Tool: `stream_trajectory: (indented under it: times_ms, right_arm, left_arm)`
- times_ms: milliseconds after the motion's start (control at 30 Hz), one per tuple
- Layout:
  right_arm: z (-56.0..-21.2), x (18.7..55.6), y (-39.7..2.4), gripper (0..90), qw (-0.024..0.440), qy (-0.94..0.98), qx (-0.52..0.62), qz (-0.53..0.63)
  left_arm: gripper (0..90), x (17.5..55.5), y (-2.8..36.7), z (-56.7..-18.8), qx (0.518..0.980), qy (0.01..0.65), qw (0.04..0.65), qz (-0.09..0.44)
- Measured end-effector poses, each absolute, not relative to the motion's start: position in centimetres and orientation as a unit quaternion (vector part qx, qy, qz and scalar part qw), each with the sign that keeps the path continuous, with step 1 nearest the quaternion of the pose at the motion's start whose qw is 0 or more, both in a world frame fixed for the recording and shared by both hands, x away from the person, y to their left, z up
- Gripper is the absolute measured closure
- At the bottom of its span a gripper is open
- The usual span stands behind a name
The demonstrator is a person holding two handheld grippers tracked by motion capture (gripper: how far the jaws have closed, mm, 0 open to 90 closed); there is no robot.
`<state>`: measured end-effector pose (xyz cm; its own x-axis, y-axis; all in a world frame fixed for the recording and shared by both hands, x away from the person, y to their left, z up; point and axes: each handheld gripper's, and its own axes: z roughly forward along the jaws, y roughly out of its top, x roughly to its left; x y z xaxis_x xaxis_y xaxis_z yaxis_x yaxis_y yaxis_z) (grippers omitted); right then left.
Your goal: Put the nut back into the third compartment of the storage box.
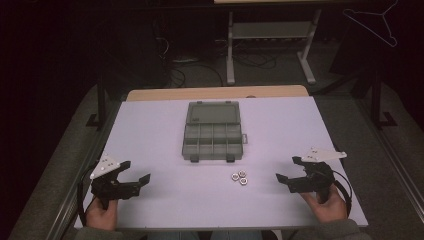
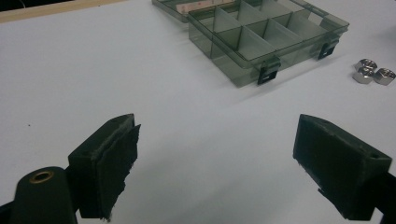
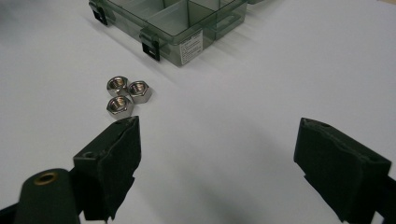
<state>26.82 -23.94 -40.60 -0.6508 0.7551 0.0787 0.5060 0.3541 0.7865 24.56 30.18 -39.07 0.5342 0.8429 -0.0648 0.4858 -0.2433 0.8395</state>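
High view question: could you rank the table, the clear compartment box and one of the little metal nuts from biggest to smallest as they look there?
1. table, by far the largest.
2. compartment box, lid open, at the table's middle.
3. nuts, three tiny ones clustered just in front of the box; they look alike in size.

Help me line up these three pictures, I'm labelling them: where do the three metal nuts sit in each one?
High view: the nuts lie just below the organizer box, right of centre.
Left gripper view: at the far right edge, right of the box's latches.
Right gripper view: upper left, just above the left jaw.
Shared landmark: the box's two black front latches.
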Motion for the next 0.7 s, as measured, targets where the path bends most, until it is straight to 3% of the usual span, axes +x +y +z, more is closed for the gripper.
stream_trajectory:
  times_ms: [700]
  right_arm:
    - [-40.1, 27.8, -21.7, 15.6, 0.132, 0.830, 0.363, 0.403]
  left_arm:
    - [13.0, 24.5, 30.2, -39.3, 0.762, 0.438, 0.430, 0.205]
